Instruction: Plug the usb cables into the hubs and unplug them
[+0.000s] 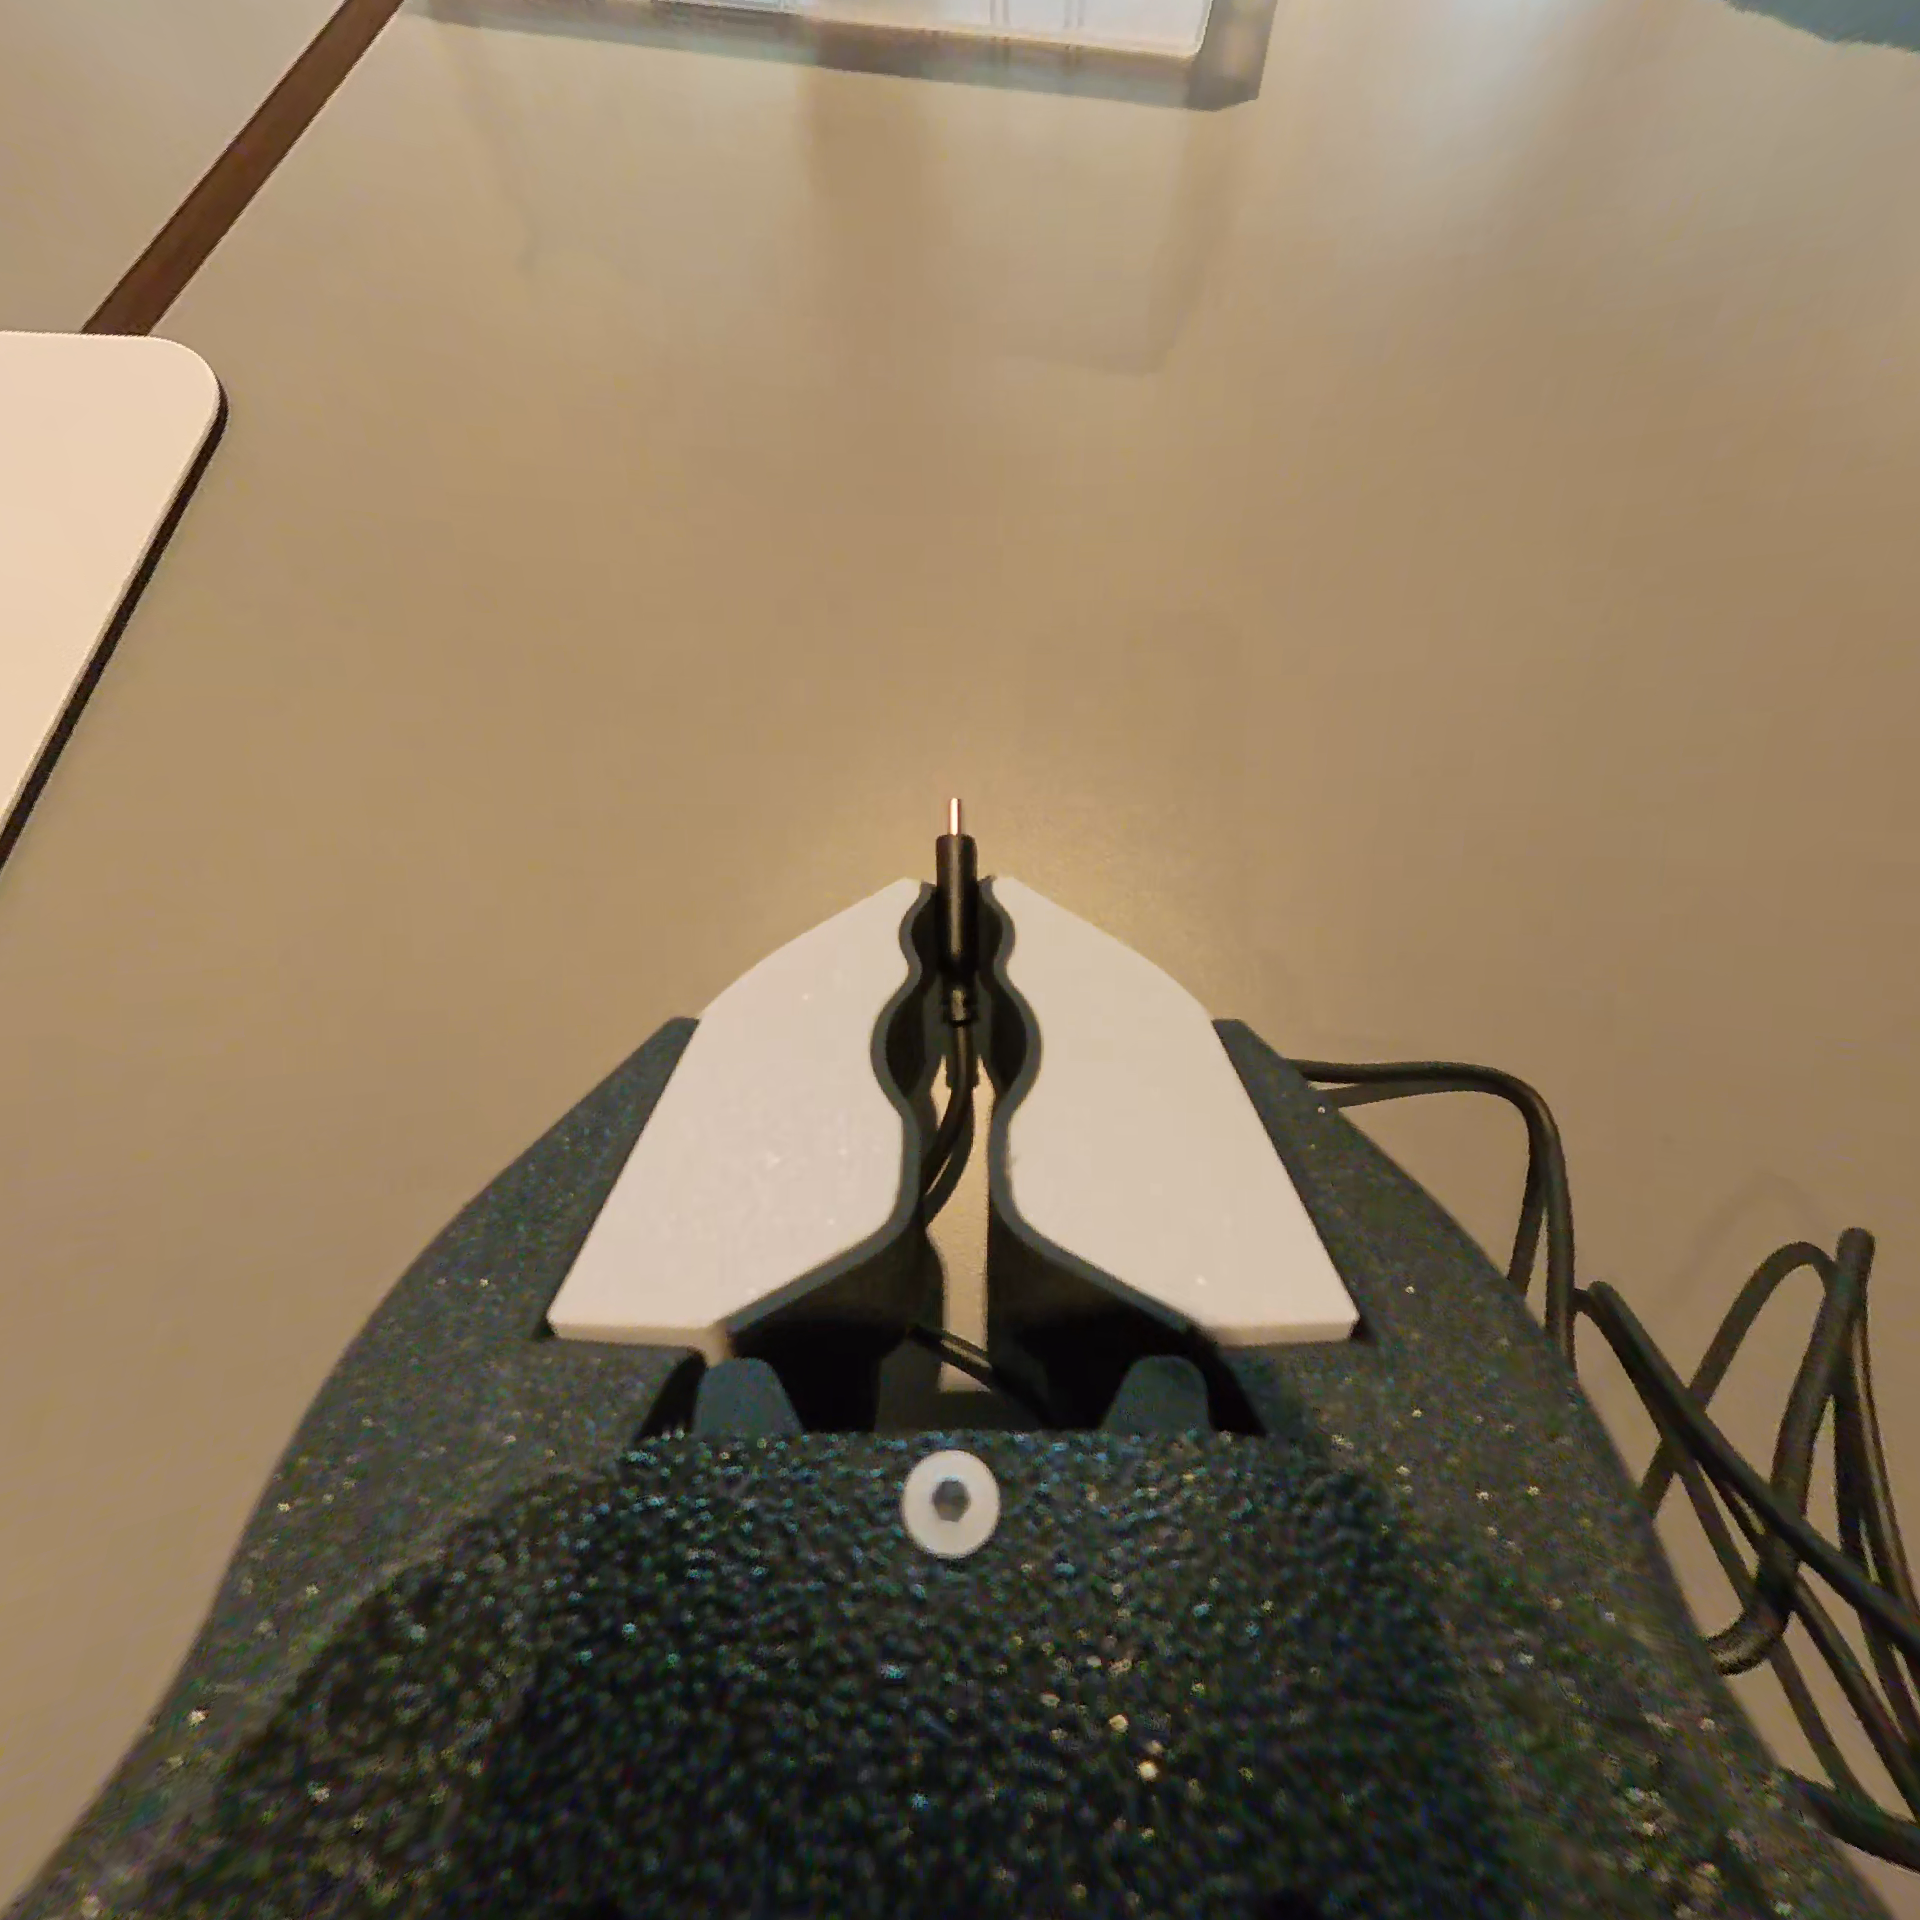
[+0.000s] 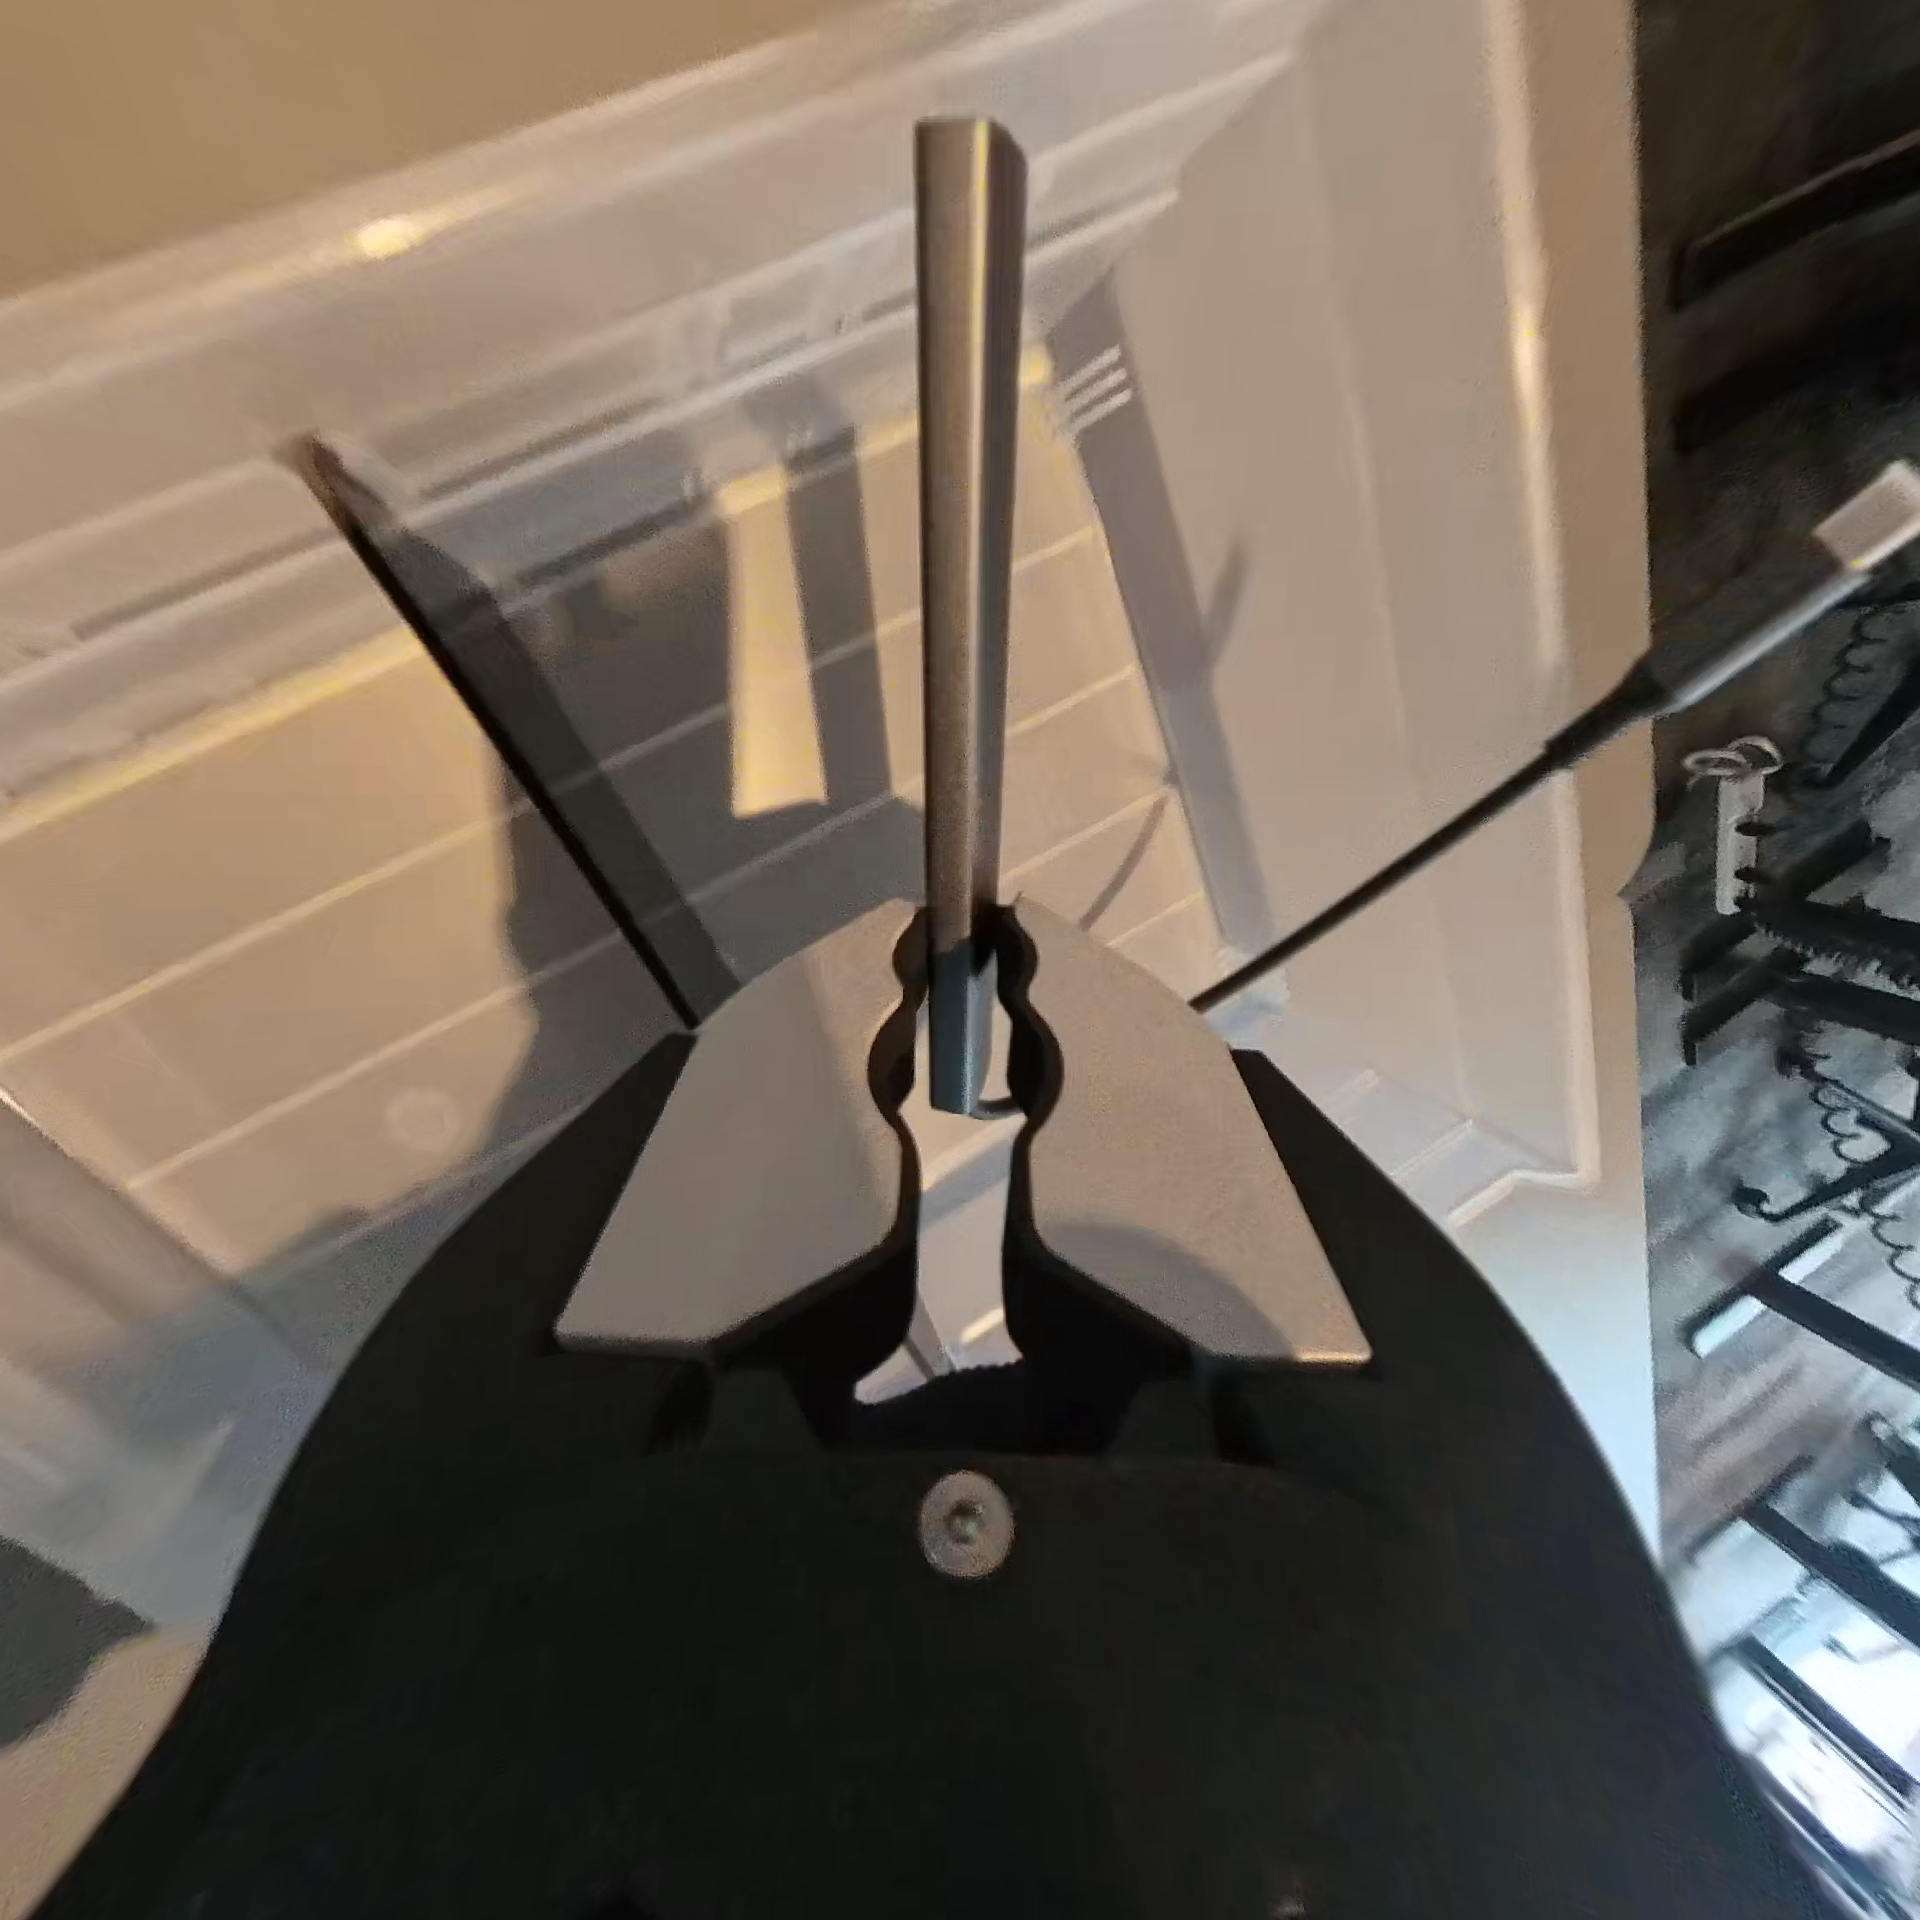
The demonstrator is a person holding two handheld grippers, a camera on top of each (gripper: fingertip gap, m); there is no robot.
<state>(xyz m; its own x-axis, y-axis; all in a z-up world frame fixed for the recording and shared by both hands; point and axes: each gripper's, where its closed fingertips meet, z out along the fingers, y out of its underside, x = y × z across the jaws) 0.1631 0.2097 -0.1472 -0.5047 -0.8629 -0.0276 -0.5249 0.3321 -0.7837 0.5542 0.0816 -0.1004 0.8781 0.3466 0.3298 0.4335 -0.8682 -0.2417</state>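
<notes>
Right now the USB plug (image 1: 951,902) sits clamped between the fingers of your left gripper (image 1: 954,894), its metal tip poking out past them and pointing over the bare tan counter (image 1: 1143,582), with its black cable (image 1: 1538,1164) trailing back and looping in a heap just right of that plug. Your right gripper (image 2: 961,925) has its fingers closed on the dark end of a slim grey hub (image 2: 961,540), which stands out ahead of the fingers, in front of a clear plastic bin (image 2: 312,727). Neither view shows the other gripper, so plug and hub look well apart, and the step in hand reads as bringing the two together for insertion. I'd judge the next move calls for turning the hub so a port faces the plug's tip; the ports themselves are not visible. A white board (image 1: 94,499) lies far left of the plug.
</notes>
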